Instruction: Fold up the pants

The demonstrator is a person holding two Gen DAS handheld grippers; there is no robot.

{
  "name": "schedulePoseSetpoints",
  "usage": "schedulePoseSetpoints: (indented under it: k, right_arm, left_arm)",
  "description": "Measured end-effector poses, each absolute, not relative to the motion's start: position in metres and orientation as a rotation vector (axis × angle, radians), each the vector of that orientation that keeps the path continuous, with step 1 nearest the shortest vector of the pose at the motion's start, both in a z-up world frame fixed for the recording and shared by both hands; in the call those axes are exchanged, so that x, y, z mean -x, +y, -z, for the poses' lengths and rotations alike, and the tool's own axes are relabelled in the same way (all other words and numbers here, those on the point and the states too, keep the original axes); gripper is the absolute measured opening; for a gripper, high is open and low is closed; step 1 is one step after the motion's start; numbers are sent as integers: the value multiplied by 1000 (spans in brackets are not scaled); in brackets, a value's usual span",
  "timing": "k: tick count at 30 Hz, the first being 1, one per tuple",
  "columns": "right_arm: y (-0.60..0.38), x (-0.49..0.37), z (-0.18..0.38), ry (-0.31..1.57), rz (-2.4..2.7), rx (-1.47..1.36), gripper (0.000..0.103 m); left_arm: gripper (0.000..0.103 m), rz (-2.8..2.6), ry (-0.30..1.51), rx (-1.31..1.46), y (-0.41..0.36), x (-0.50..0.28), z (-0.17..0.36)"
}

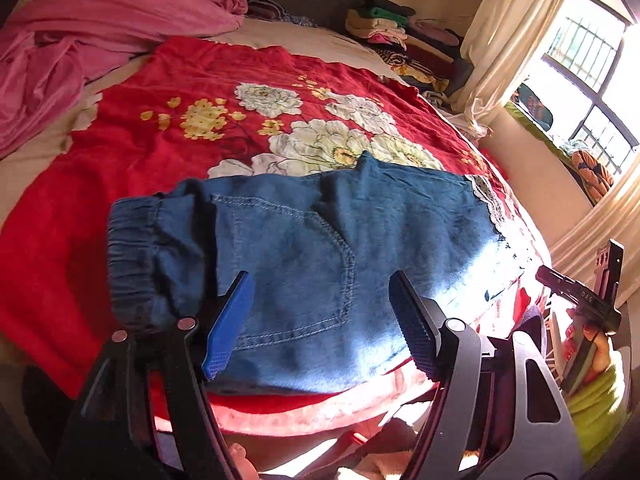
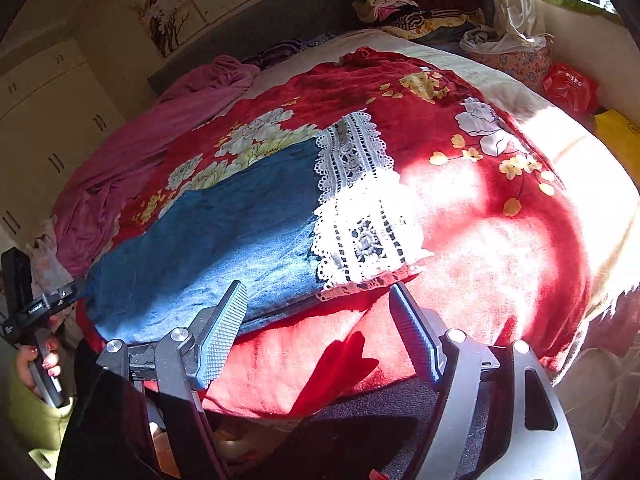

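Each gripper has black angular arms joined by round silver pivot pins, ending in blue ribbed pads [image 1: 230, 320]. The hand [image 2: 38, 364] on the black handle beside the pants [image 2: 208, 240] has red-painted nails and a lime-green sleeve [image 1: 596, 404].

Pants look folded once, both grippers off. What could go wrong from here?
1. The denim pants lie close to the near edge of the red floral blanket; a tug toward the person could drag them off.
2. The white lace hem is openwork, so a pad of the open right hand-held gripper might snag it.
3. Hard sunlight washes out that hem, so its edge is easily misjudged.
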State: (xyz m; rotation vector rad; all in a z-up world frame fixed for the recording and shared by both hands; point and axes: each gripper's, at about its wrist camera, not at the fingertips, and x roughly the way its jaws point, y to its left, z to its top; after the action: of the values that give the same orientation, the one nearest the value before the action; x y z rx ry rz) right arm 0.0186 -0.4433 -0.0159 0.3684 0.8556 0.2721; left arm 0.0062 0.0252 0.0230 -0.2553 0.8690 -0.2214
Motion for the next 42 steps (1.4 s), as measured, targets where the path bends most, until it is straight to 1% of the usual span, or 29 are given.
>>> schedulePoseSetpoints:
  k: [3,6,12,16,19,23,24,25,26,27,28,29,30,31,32,34,38,41,42]
  right_arm:
    - [-452,-26,18,876,-243,-377,76]
    - [-461,-31,23,884,-237,-422,76]
    - [-475,-33,27,888,-241,-520,76]
    - [-479,-38,33,906,-240,-555,76]
    - [-482,-45,38,921,-231,-595,76]
    - [-481,-54,40,911,-245,-620,75]
    - [-480,-57,42,913,-261,-634,69]
    - [-480,-59,45,921,-279,-655,60]
    - [-480,-61,50,927,-294,-678,58]
    - [-480,-62,54,922,-296,-699,57]
    - [-482,-63,58,911,-296,-724,54]
    - [-483,-62,61,899,-294,-746,51]
    - [-485,-61,62,890,-290,-757,46]
    - [-486,-60,61,879,-297,-760,34]
    - [-486,-59,60,868,-318,-765,27]
    - [-485,-54,53,851,-330,-741,24]
    - [-482,-43,35,831,-301,-630,22]
    - [-470,-43,35,877,-263,-482,22]
    - [-465,-44,39,905,-254,-443,24]
  left_arm:
    - [64,122,880,332,61,2,-14]
    - [64,122,879,438,81,4,-5]
    - [64,76,845,430,78,8,-16]
    - [64,-26,824,408,92,13,-21]
    - [66,-72,834,377,95,10,-16]
    - [66,-49,902,450,94,-4,5]
    - [65,-50,903,457,93,-6,7]
    - [64,-62,896,452,91,-6,8]
    - [50,-79,889,446,90,-7,9]
    - [40,-87,891,450,90,-8,11]
    - [40,-82,889,461,91,-8,11]
    - [35,-79,885,464,92,-8,11]
    - [31,-77,885,461,92,-6,11]
    - [30,-72,886,465,94,-5,10]
    - [29,-71,883,465,96,-2,8]
    - [28,-82,881,448,99,1,4]
    - [28,-104,877,403,100,8,-2]
    - [28,-117,912,368,97,5,7]
    - [29,-120,924,359,96,4,11]
